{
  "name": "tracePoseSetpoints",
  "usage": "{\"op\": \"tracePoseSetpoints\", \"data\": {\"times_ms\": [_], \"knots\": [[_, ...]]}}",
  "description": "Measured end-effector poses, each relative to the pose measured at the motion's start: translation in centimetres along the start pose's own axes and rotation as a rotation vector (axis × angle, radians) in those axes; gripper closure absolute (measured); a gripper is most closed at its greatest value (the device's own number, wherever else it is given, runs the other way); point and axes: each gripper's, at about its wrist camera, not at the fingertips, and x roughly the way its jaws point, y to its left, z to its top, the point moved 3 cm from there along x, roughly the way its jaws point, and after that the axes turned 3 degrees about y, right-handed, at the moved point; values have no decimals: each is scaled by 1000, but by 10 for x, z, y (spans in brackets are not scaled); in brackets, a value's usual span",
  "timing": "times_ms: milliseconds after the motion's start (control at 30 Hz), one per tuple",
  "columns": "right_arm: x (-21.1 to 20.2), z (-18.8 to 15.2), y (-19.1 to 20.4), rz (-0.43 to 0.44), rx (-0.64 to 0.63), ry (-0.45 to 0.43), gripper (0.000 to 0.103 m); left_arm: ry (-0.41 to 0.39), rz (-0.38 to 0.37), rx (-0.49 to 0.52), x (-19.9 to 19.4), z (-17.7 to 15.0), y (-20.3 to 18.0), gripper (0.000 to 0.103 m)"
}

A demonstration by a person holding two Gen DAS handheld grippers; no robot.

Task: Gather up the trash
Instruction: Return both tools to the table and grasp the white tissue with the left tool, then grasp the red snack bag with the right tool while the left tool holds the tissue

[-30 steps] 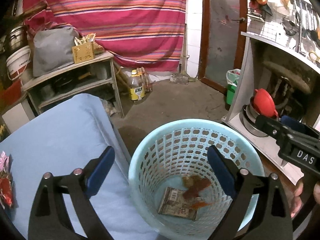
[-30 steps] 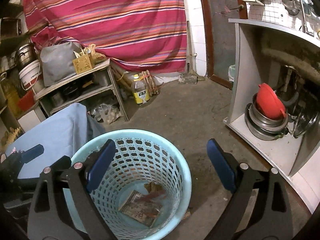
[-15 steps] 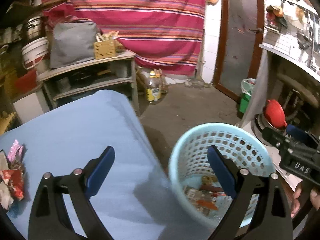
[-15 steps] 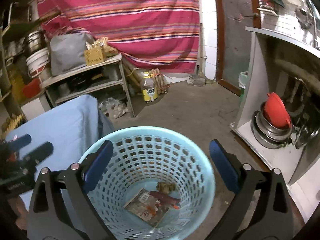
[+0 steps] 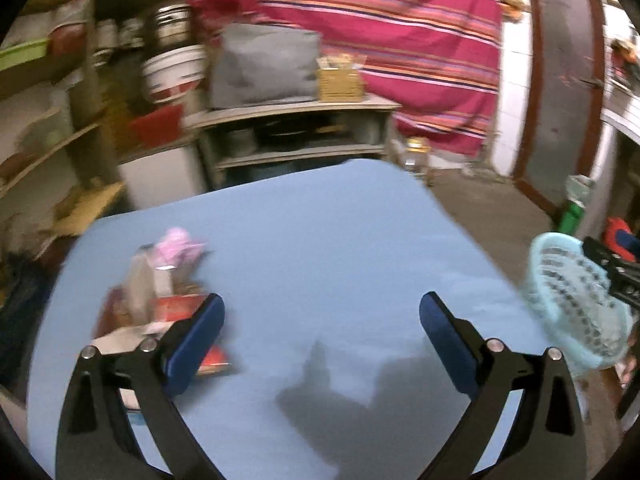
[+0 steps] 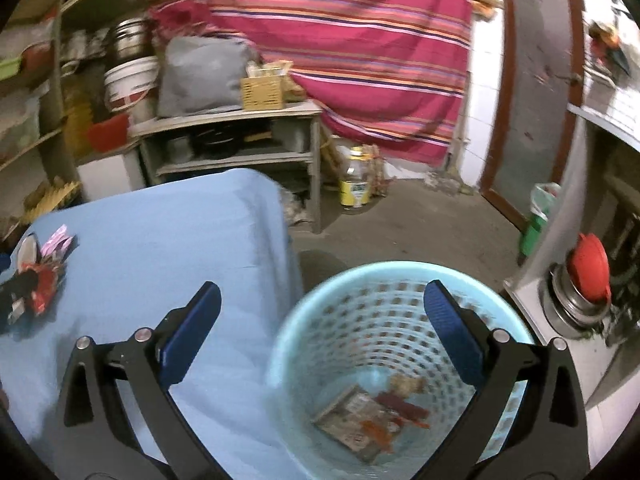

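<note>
**Trash in the basket, more still on the table**

Round pale-blue perforated plastic basket (image 6: 396, 360) on the floor just beside the table edge; inside, at the bottom: a flat brown printed wrapper (image 6: 352, 416), red-orange scraps (image 6: 400, 408) on top of it, a small tan crumpled bit (image 6: 406, 384) behind. Same basket at the far right of the left wrist view (image 5: 576, 300), blurred, contents not readable there.

On the table covered in light-blue cloth (image 6: 160, 248), a small heap of loose trash (image 5: 168, 288): pink crinkled wrapper (image 5: 178, 242), red packet, pale paper pieces, all blurred. Same heap near the table's left edge in the right wrist view (image 6: 44, 272).

Left gripper (image 5: 320, 316) above the cloth, blue pads spread wide, nothing between them, the left finger overlapping the heap in view. Right gripper (image 6: 320, 316) straddling table edge and basket rim, jaws opening, at full spread, empty.

Farther off: grey shelf unit (image 6: 240, 140) with a woven yellow box (image 6: 262, 92) and grey bag (image 6: 200, 76); white bucket (image 6: 128, 84); yellow-labelled bottle (image 6: 354, 188) on the floor; striped magenta cloth (image 6: 360, 40) hanging behind
</note>
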Motion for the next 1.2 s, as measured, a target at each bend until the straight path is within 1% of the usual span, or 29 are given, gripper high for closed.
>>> {"op": "tracePoseSetpoints", "data": {"times_ms": [33, 200, 267, 333, 400, 500, 633, 700, 767, 800, 833, 867, 900, 933, 967, 1033, 1167, 1200], "knots": [[2, 0, 12, 12, -17, 2, 4, 5, 22, -16, 0, -4, 17, 7], [12, -2, 63, 35, -107, 16, 4, 44, 94, -81, 4, -25, 77, 7], [20, -6, 84, 45, -139, 40, 4, 69, 105, -114, 7, -36, 100, 7], [28, -10, 100, 48, -157, 66, 4, 86, 116, -120, 10, -45, 115, 7], [35, -13, 113, 69, -161, 90, 4, 105, 140, -108, 12, -54, 125, 7], [38, -17, 130, 86, -173, 98, 4, 133, 145, -113, 19, -65, 136, 7], [44, -20, 149, 91, -198, 106, 4, 170, 104, -119, 27, -70, 144, 8], [47, -20, 157, 103, -193, 111, 4, 172, 106, -102, 27, -71, 143, 15], [48, -19, 161, 119, -185, 116, 4, 182, 88, -86, 29, -71, 143, 39], [49, -18, 167, 134, -178, 120, 4, 198, 63, -84, 30, -72, 142, 45], [50, -18, 171, 144, -173, 123, 4, 213, 48, -88, 32, -74, 142, 59], [51, -18, 176, 157, -168, 127, 4, 227, 38, -92, 33, -76, 143, 65], [52, -18, 183, 174, -165, 132, 4, 231, 35, -94, 34, -77, 145, 67], [52, -19, 188, 183, -165, 134, 4, 231, 36, -90, 33, -77, 146, 72], [52, -18, 194, 192, -166, 135, 4, 222, 39, -89, 31, -76, 147, 77], [52, -19, 209, 217, -168, 138, 4, 189, 39, -97, 22, -70, 151, 82], [46, -18, 243, 270, -187, 129, 4, 112, 34, -122, -3, -52, 162, 82], [45, -17, 250, 277, -194, 125, 4, 84, 44, -131, -12, -47, 167, 82]]}}
